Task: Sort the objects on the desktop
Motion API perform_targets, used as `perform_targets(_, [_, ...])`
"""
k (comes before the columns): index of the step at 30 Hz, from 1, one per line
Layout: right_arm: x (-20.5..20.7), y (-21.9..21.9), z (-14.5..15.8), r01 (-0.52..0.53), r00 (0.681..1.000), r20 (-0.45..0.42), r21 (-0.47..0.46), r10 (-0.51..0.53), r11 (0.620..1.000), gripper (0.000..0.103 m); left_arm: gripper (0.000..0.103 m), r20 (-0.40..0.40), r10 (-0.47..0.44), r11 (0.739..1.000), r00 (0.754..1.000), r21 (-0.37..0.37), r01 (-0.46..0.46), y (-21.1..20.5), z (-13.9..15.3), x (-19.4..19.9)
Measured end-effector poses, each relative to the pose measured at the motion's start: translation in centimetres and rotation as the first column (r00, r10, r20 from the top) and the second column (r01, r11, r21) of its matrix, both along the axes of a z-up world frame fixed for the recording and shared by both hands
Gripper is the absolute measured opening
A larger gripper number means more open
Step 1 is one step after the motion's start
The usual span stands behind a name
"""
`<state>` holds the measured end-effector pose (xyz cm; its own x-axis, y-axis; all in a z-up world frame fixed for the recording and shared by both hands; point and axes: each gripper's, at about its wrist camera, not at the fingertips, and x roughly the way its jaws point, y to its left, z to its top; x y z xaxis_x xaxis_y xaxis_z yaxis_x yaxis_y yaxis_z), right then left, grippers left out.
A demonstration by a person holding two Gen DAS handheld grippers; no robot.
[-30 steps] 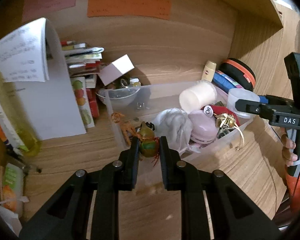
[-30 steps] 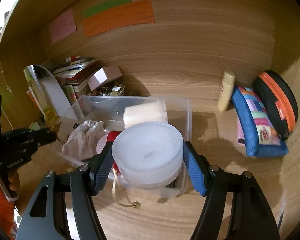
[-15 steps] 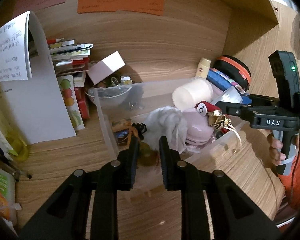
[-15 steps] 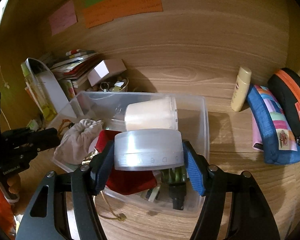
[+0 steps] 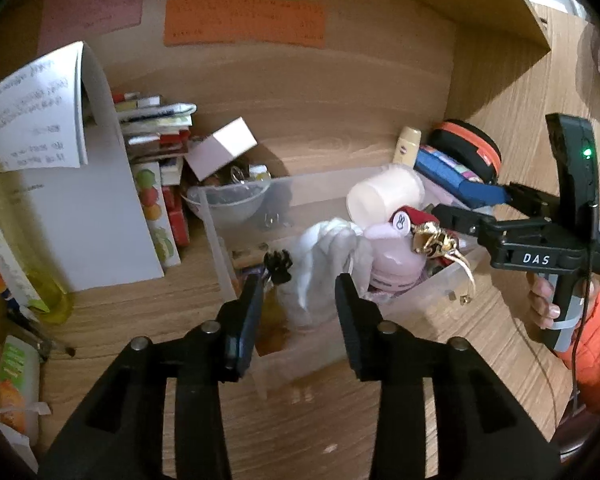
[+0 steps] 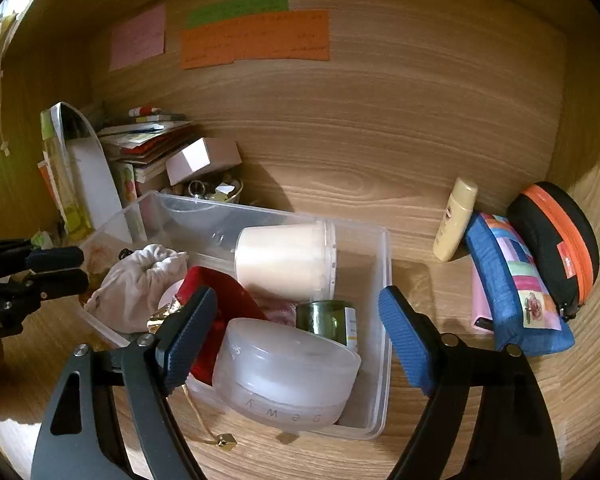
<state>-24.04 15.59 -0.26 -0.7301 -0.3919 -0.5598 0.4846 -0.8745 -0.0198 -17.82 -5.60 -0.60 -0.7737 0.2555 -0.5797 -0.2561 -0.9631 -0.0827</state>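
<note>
A frosted round jar is seen tilted in the clear bin, between the right gripper's just-spread pads; the left gripper, at nine o'clock, has just been opened too.

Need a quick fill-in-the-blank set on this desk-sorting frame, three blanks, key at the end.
1. The frosted round jar lies inside the clear plastic ____.
2. The right tongs stand ____ around the jar, pads off it.
3. The yellow lotion bottle leans against the back wall, ____ the bin.

Missing words: bin; open; outside
</note>
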Motion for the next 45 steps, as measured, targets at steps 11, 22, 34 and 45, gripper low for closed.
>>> perform_targets(11, [-0.3,1.2,0.8,-0.001,0.997,0.076,-0.107,0.009,0.994,0.088,0.075,-0.087,0.068,0.997,0.994,0.029,-0.065,-1.2,1.7,1.6])
perform_targets(22, [6.4,0.5,3.5,-0.021,0.999,-0.037,-0.029,0.02,0.999,0.103,0.096,-0.13,0.18,0.983,0.975,-0.002,-0.182,0.2,4.2,5.5])
perform_targets(34, [12.9,0.6,3.5,0.053,0.994,-0.095,-0.066,-0.059,0.996,0.103,0.1,-0.178,0.228,0.973,0.957,0.007,-0.231,2.6,3.6,9.9])
perform_targets(45, [15.3,0.6,2.6,0.131,0.977,-0.166,-0.042,-0.136,0.99,0.103,0.1,-0.17,0.326,0.945,0.93,0.039,-0.325,2.6,2.1,11.5])
